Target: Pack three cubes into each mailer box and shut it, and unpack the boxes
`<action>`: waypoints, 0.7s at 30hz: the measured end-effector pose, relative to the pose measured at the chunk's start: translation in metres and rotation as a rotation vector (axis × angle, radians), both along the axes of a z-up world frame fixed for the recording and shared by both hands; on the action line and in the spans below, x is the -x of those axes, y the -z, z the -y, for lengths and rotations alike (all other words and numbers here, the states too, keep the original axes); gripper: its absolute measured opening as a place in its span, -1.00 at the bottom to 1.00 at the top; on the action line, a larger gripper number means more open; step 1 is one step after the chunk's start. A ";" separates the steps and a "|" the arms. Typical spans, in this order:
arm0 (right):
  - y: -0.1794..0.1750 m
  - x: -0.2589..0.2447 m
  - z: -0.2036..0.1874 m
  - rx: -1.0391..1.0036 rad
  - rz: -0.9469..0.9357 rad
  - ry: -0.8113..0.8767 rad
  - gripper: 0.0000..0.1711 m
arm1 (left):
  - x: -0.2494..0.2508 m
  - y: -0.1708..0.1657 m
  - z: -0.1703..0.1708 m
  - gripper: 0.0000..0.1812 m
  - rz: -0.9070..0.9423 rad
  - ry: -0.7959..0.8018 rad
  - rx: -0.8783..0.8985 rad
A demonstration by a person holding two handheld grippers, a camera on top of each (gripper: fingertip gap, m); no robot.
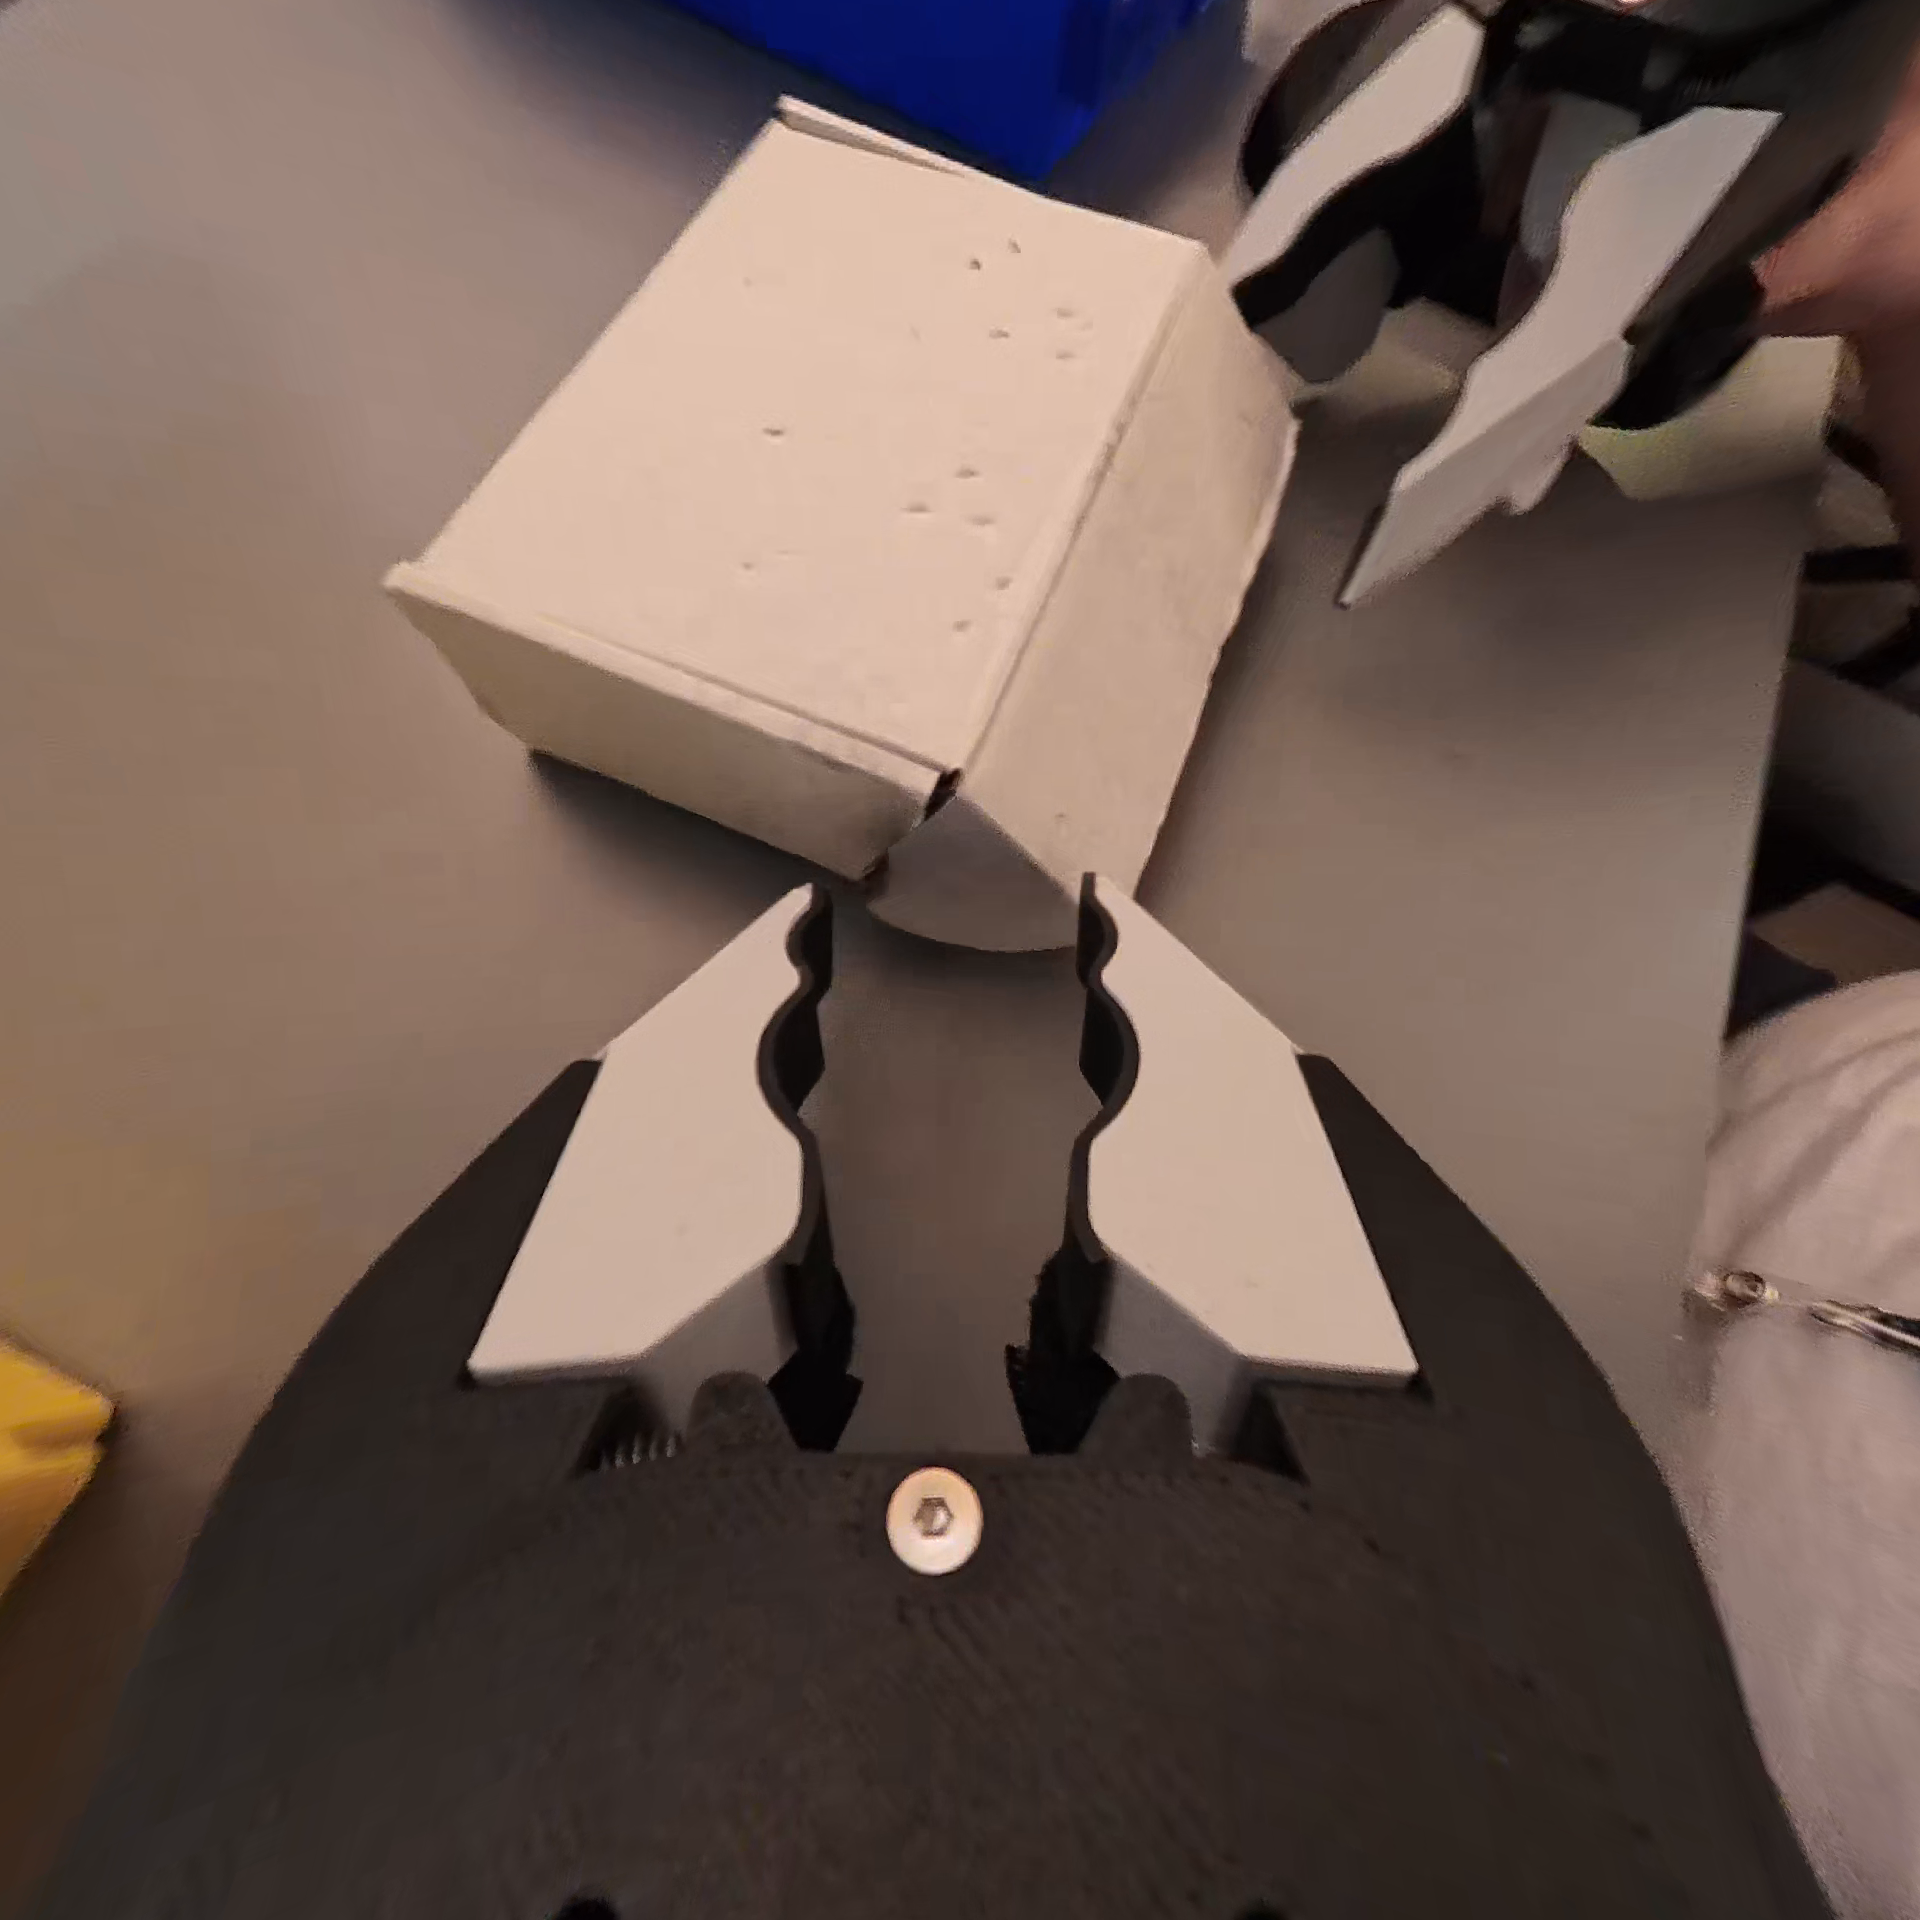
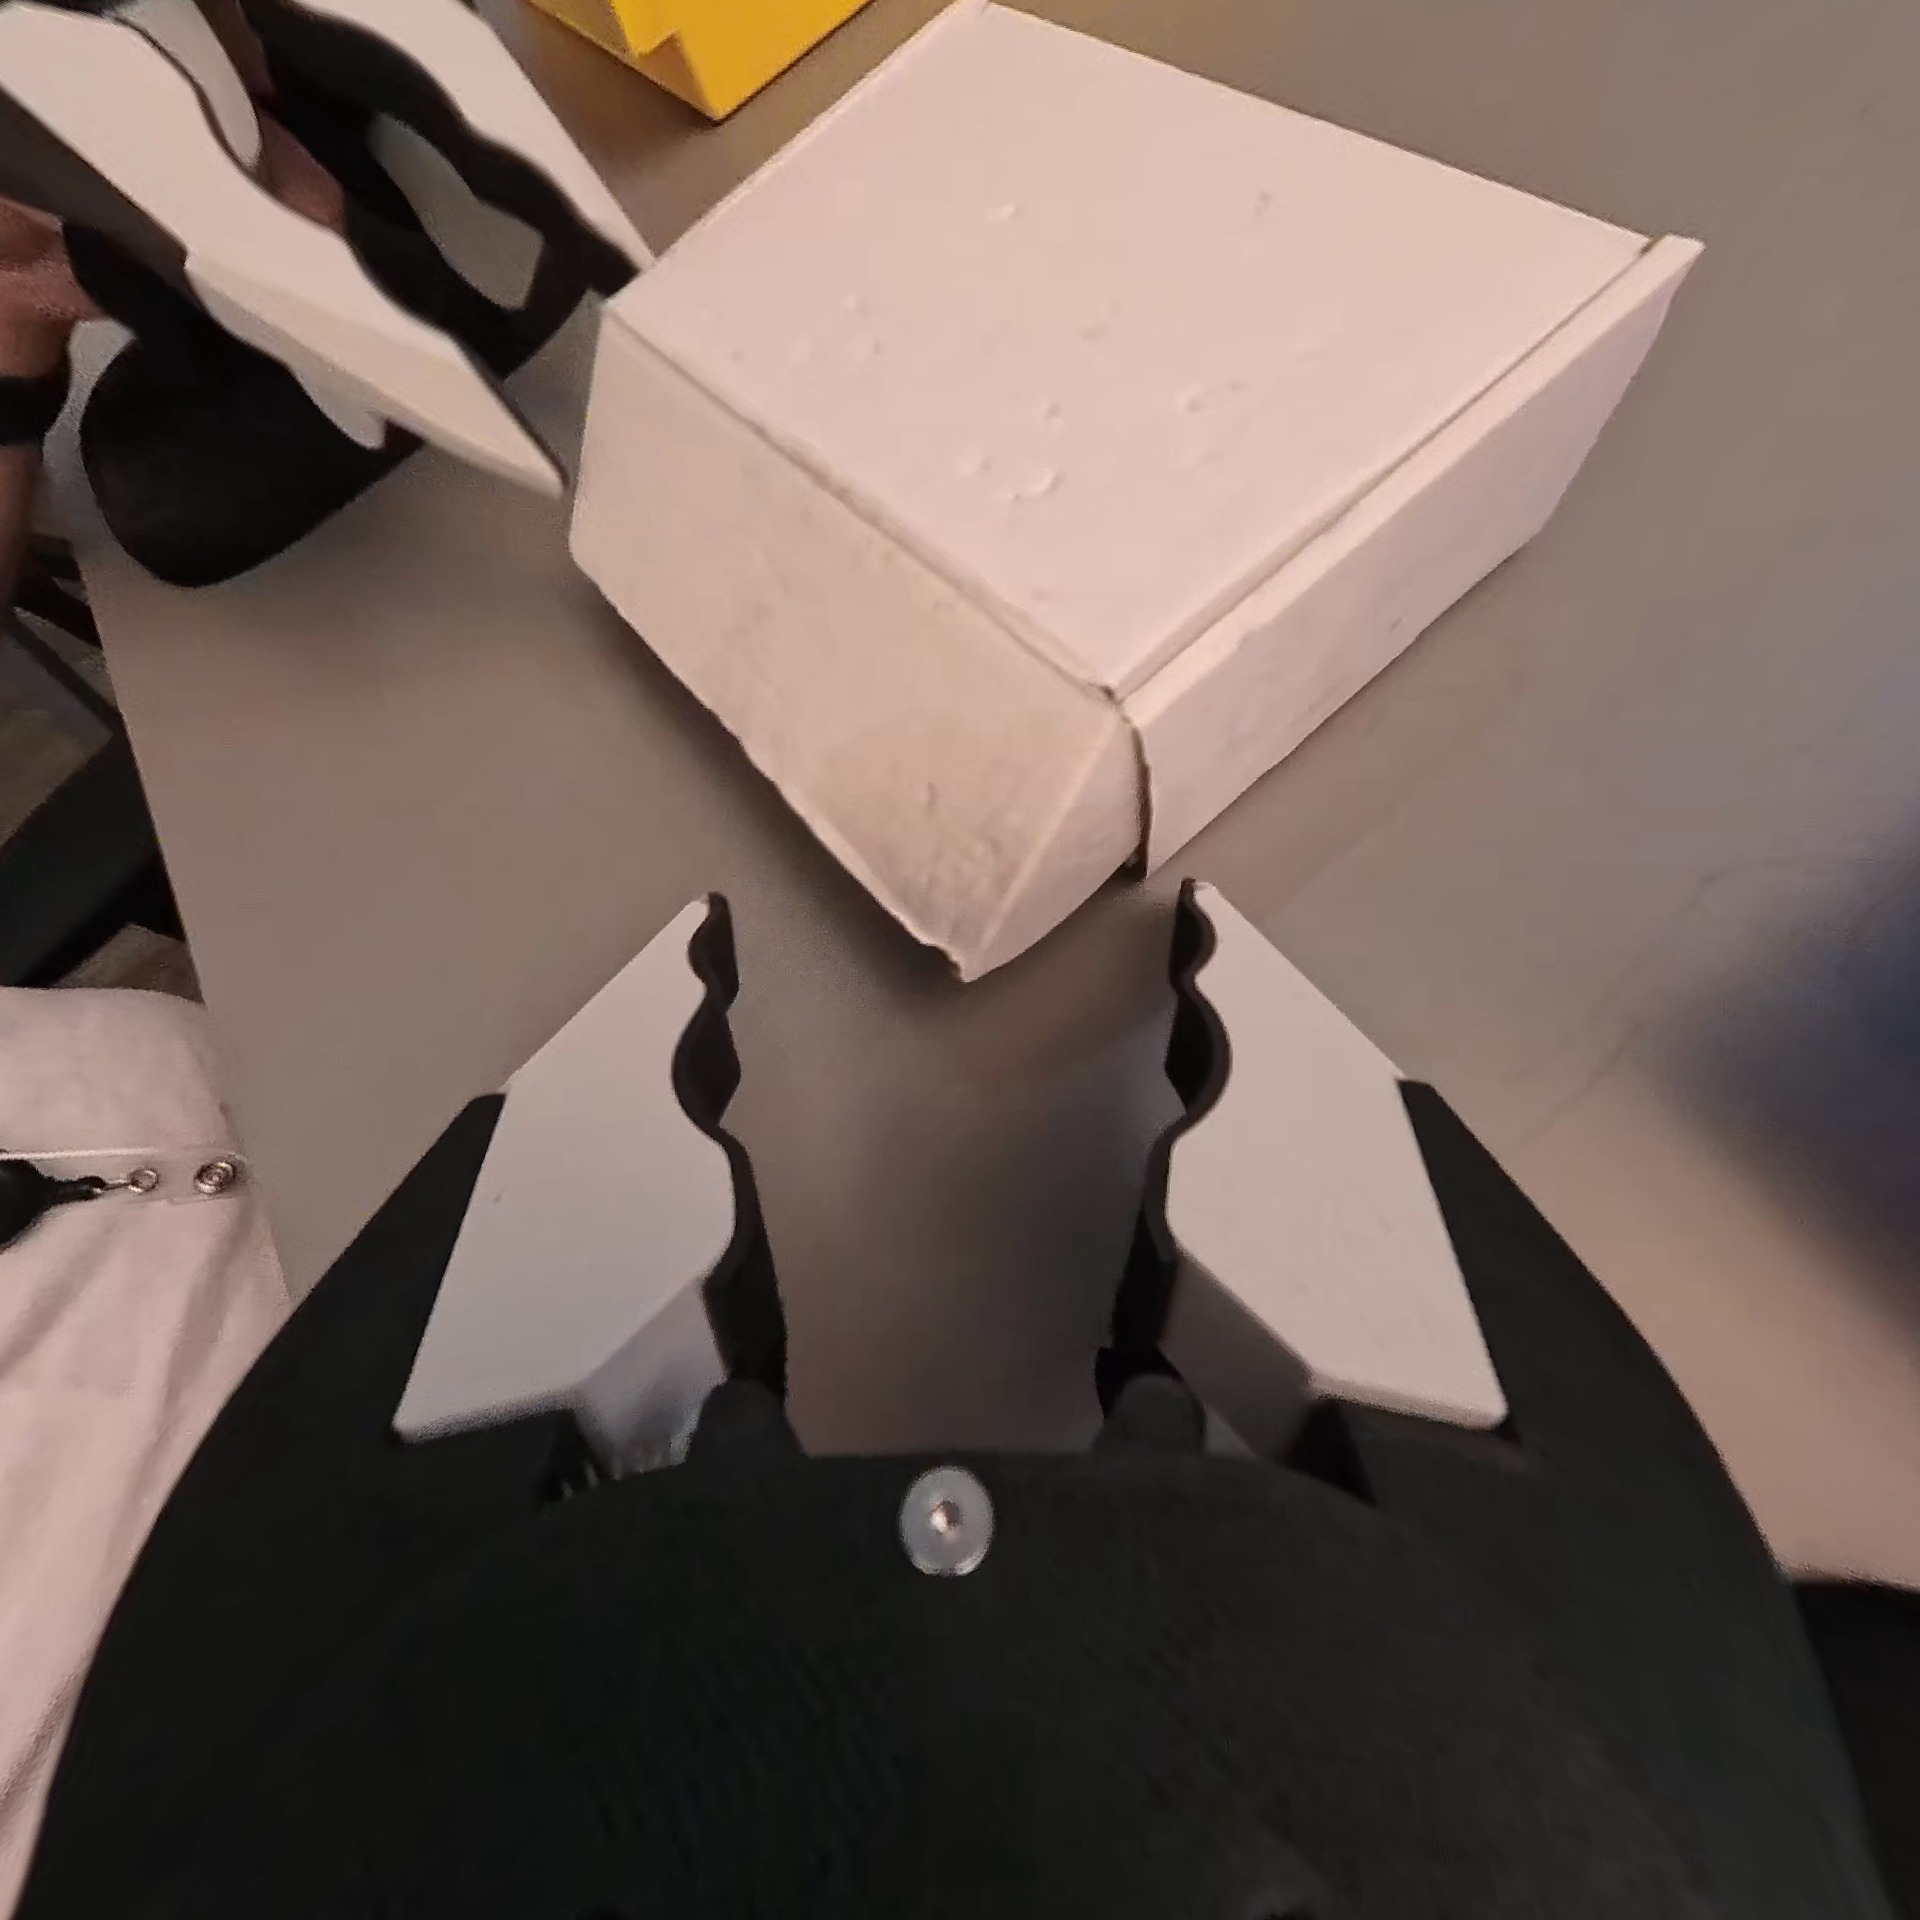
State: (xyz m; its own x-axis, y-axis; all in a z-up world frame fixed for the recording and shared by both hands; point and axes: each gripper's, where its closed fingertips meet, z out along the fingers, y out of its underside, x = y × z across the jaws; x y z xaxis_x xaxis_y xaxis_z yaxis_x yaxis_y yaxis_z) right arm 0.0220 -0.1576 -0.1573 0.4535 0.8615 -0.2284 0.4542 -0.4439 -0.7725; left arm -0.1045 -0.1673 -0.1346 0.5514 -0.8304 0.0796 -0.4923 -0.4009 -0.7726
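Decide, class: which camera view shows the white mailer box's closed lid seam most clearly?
The right wrist view: the white mailer box fills it, with the lid seam sharp along its near edge and corner. The left wrist view shows the same shut box slightly blurred, a curved flap at its near corner.

Showing black, rough-printed bodies on the left gripper [image 1: 956, 904] and right gripper [image 2: 951, 904], pale grey wedge fingers [image 1: 665, 1164] edged with wavy black pads, one silver screw [image 1: 933, 1521] each; wearing a white garment [image 2: 94, 1247].
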 end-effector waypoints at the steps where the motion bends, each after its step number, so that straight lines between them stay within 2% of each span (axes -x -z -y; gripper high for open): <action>1: -0.001 -0.002 0.001 -0.033 0.011 0.001 -0.02 | 0.005 -0.002 -0.001 -0.49 -0.009 -0.028 -0.030; 6: -0.004 -0.011 -0.006 -0.255 0.073 0.042 -0.05 | 0.020 0.003 0.010 -0.47 -0.163 -0.053 -0.201; 10: -0.003 -0.009 -0.011 -0.382 0.168 0.056 -0.27 | 0.015 0.016 0.008 -0.44 -0.325 -0.046 -0.311; 12: -0.010 -0.003 -0.011 -0.433 0.167 0.062 -0.46 | 0.009 0.020 0.004 -0.45 -0.376 -0.049 -0.348; 13: -0.013 -0.001 -0.010 -0.450 0.164 0.069 -0.49 | 0.008 0.020 0.001 -0.46 -0.395 -0.059 -0.374; 17: -0.018 0.002 -0.008 -0.497 0.205 0.108 -0.52 | 0.003 0.017 -0.003 -0.47 -0.431 -0.093 -0.436; 21: -0.023 0.003 0.001 -0.494 0.228 0.133 -0.52 | 0.000 0.018 0.003 -0.50 -0.387 -0.122 -0.373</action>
State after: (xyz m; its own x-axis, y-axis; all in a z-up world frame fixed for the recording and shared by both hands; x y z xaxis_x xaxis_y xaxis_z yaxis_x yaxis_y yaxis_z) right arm 0.0186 -0.1582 -0.1345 0.5563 0.7729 0.3051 0.5992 -0.1187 -0.7917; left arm -0.1050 -0.1703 -0.1522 0.5759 -0.6920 -0.4353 -0.7357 -0.2064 -0.6451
